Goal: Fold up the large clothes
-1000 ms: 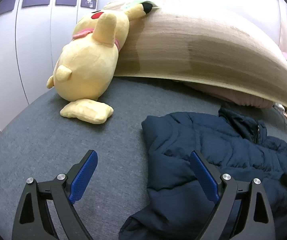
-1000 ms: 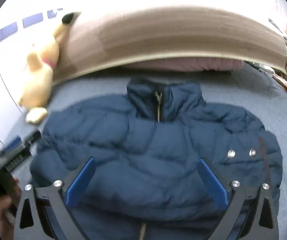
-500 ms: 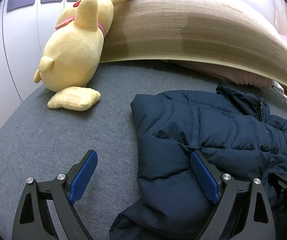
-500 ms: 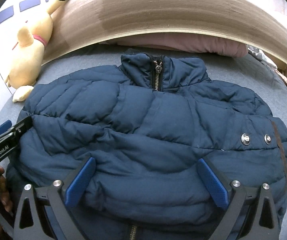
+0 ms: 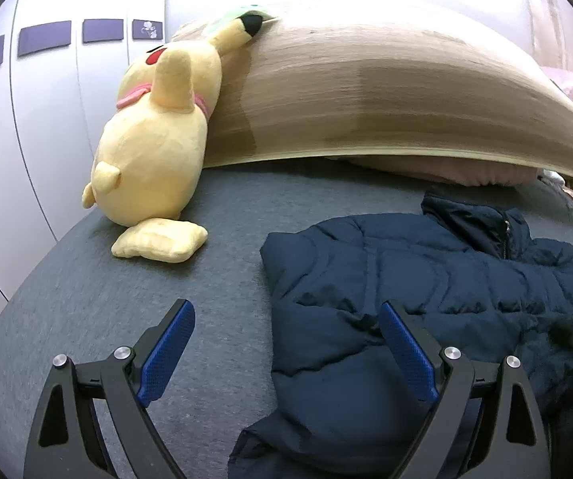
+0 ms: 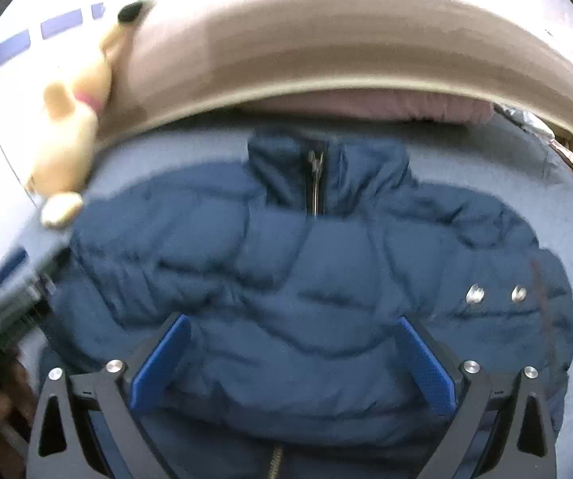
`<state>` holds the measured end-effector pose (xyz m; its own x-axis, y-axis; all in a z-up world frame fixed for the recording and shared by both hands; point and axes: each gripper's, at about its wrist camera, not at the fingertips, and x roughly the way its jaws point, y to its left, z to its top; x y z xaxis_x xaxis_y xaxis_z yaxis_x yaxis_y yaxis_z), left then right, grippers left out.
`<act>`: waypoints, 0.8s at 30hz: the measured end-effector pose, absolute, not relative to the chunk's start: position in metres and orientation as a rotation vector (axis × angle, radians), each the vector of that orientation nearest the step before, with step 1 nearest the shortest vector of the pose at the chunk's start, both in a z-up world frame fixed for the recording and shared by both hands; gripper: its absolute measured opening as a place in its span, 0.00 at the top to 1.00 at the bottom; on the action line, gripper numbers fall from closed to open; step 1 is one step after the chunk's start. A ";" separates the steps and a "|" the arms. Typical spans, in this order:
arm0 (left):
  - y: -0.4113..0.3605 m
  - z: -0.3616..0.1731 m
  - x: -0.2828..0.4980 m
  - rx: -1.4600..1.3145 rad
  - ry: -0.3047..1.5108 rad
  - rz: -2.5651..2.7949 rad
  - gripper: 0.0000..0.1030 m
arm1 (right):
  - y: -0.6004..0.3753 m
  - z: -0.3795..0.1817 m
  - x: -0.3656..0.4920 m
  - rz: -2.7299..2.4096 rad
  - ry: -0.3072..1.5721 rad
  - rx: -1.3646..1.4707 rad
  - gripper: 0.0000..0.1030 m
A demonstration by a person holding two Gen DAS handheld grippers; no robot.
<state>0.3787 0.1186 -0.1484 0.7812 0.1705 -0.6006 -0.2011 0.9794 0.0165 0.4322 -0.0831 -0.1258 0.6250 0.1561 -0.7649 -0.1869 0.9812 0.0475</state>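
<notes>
Lying spread on the grey bed [image 5: 86,299] is a navy puffer jacket [image 6: 306,279], front side up, its zipped collar [image 6: 318,167] pointing toward the wooden headboard [image 5: 386,95]. Two silver snaps [image 6: 474,292] show on the sleeve at the right in the right wrist view, and that whole view is blurred.

The right gripper [image 6: 292,353] hangs over the lower middle of the jacket's front with its jaws spread wide and nothing between them; whether the blue pads [image 6: 158,363] touch the fabric cannot be told through the blur.

The left gripper [image 5: 286,349] sits at the jacket's left edge, jaws likewise released and wide apart. One of its blue pads lies over the bare bed and the other over the dark quilted fabric, so the garment's edge runs between them. In the right wrist view this gripper appears only as a smeared dark shape at the far left, beside the jacket's sleeve.

A yellow plush toy [image 5: 154,147] leans upside-down against the headboard at the bed's far left corner, well apart from the jacket. A pink pillow [image 5: 466,169] lies tucked under the headboard's lower edge, near the collar. Behind the toy stands a pale wall [image 5: 46,119] with a row of dark rectangular patches
</notes>
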 end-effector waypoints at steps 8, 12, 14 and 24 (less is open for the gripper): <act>0.112 -0.159 0.387 -0.017 0.692 0.184 0.09 | -0.101 -0.142 0.481 0.110 0.946 0.082 0.00; 0.111 -0.161 0.387 -0.013 0.696 0.184 0.09 | -0.096 -0.160 0.494 0.085 0.995 0.034 0.00; 0.112 -0.160 0.386 -0.017 0.691 0.186 0.09 | -0.097 -0.152 0.489 0.095 0.994 0.051 0.00; 0.113 -0.118 0.350 -0.020 0.594 0.139 0.09 | -0.185 -0.055 0.344 0.128 0.831 0.024 0.00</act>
<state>0.3504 0.1128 -0.1178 0.8199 0.1245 -0.5588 -0.1358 0.9905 0.0214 0.3437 -0.1846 -0.0547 0.6671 0.1230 -0.7347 -0.1045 0.9920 0.0712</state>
